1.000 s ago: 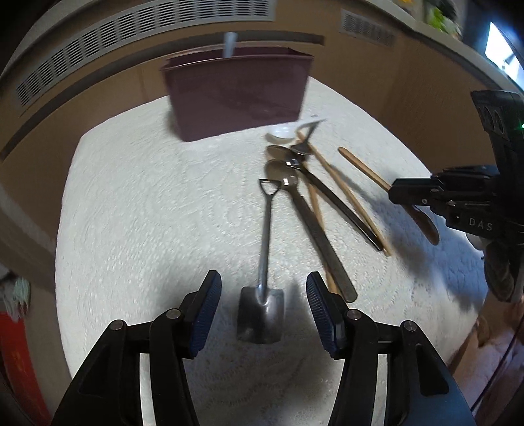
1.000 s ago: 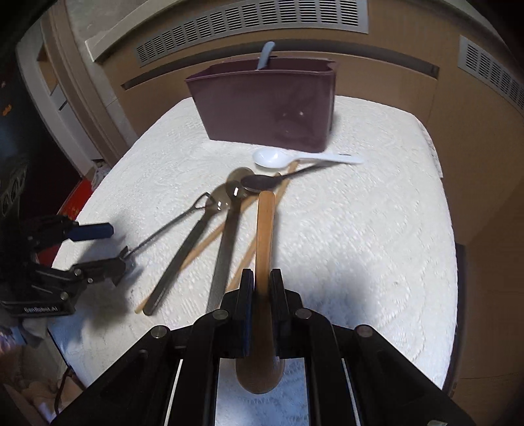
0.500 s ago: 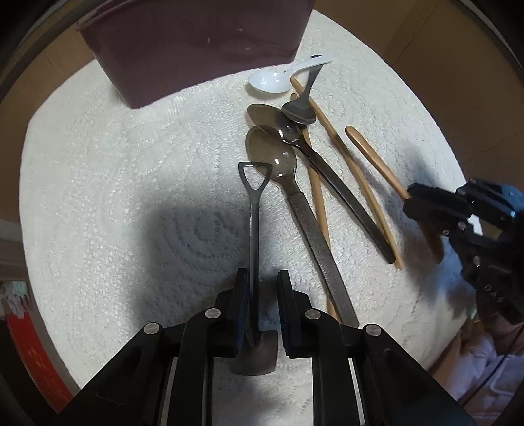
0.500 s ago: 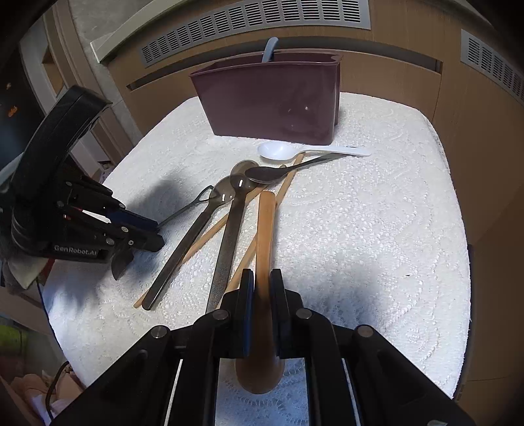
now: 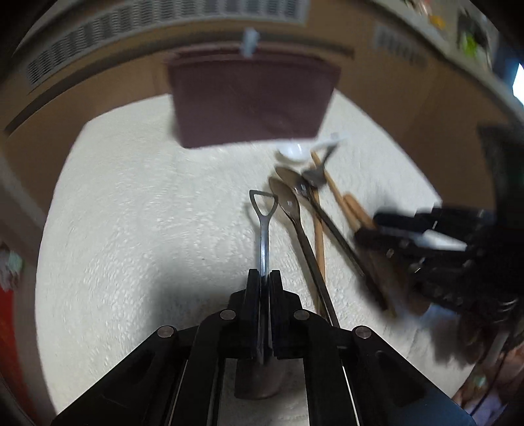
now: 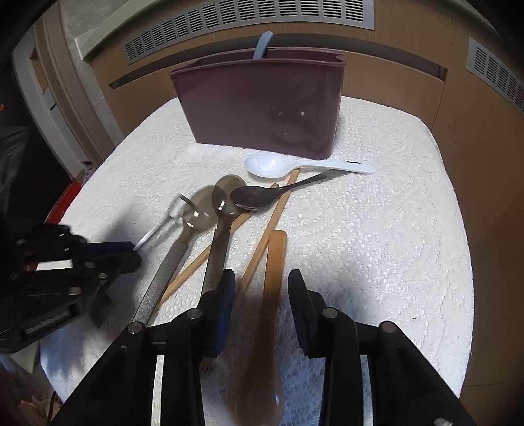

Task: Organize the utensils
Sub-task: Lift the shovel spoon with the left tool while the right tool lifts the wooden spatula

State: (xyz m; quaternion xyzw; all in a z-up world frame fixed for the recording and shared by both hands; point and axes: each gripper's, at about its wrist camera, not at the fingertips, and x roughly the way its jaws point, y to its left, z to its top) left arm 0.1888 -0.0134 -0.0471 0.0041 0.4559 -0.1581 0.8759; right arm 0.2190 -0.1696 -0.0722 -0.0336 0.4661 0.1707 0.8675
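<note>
The left hand-held gripper (image 5: 265,278) is clamped tight on the handle of the small shovel-shaped spoon (image 5: 263,222), whose loop end points to 12 o'clock toward the maroon holder (image 5: 252,101). The right hand-held gripper (image 6: 262,285) has just been opening; its jaws stand apart around the wooden spoon (image 6: 275,262) without pressing it, on the white-covered counter (image 6: 376,245), with the other spoons and chopsticks lying at 10 o'clock.

- A white textured cloth (image 6: 376,236) covers the tabletop across the middle of the frame.
- Tan panelling with slotted vents (image 6: 249,19) runs along the top.
- A red object (image 6: 64,203) shows at left.
</note>
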